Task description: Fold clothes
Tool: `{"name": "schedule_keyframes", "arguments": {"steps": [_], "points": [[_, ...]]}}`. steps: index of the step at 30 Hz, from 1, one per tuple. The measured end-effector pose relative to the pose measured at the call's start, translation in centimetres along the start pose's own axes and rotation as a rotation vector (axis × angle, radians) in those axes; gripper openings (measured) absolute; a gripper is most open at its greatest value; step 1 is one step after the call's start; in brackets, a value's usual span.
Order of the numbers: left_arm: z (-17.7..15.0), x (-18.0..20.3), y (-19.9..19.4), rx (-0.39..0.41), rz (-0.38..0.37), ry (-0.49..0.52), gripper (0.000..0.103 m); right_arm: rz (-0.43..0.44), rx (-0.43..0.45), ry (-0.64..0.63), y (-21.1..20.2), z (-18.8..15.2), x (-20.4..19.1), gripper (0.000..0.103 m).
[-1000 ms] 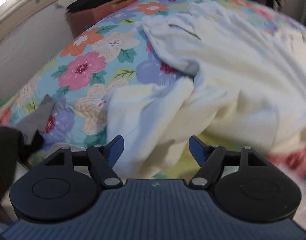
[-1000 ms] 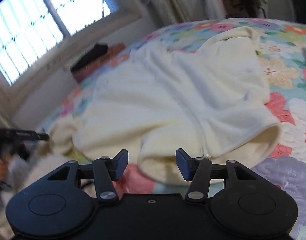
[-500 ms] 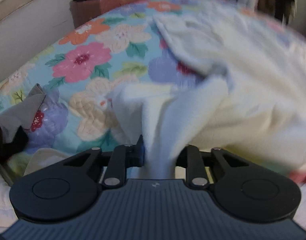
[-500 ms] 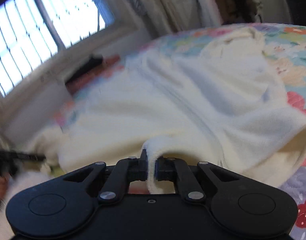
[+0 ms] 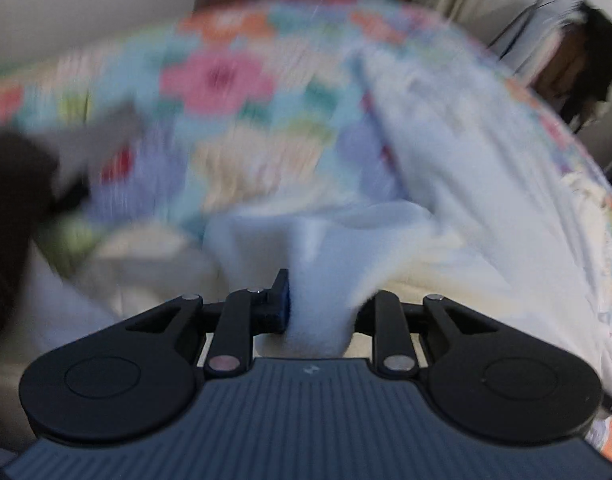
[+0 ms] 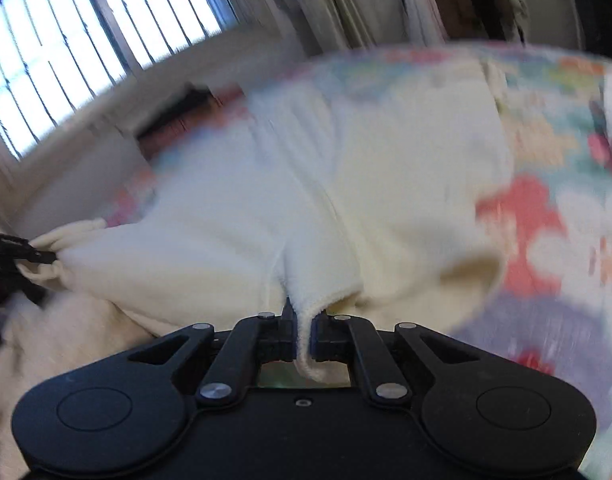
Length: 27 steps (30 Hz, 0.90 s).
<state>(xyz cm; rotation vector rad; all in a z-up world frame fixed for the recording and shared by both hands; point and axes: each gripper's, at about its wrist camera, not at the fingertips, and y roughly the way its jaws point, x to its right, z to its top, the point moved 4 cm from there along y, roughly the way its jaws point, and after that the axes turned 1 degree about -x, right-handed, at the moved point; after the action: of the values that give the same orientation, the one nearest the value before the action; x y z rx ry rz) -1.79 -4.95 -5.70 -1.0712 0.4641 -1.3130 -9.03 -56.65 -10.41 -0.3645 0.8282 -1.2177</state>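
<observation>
Both tongs point forward and downward over the bed (image 6: 545,240). The left tongs (image 5: 319,304) are opening slightly, with a thick bunch of the cream fleece garment (image 6: 385,168) pressed between them. The right tongs (image 6: 304,336) are clamped tight on a thin hem fold. The garment lies spread across the floral bedspread (image 5: 226,92).

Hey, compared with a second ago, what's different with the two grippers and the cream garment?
Both grippers were open a second ago. Now the left gripper pinches a bunched fold of the cream garment, and the right gripper is shut on its hem. The garment remains on the floral bedspread.
</observation>
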Motion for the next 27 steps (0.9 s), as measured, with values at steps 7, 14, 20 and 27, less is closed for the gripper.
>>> {"name": "schedule_keyframes", "arguments": {"steps": [7, 14, 20, 27], "points": [[0.1, -1.2, 0.1, 0.016, 0.039, -0.038, 0.058, -0.033, -0.019, -0.025, 0.4, 0.5, -0.4, 0.007], [1.2, 1.4, -3.6, 0.155, 0.147, 0.163, 0.068, -0.077, -0.039, 0.025, 1.0, 0.1, 0.4, 0.007], [1.4, 5.8, -3.5, 0.163, 0.139, 0.401, 0.081, -0.078, -0.047, 0.079, 0.8, 0.1, 1.0, 0.007], [2.2, 6.3, 3.4, 0.029, 0.227, 0.41, 0.05, -0.108, -0.045, -0.018, 0.6, 0.1, -0.1, 0.008]]}}
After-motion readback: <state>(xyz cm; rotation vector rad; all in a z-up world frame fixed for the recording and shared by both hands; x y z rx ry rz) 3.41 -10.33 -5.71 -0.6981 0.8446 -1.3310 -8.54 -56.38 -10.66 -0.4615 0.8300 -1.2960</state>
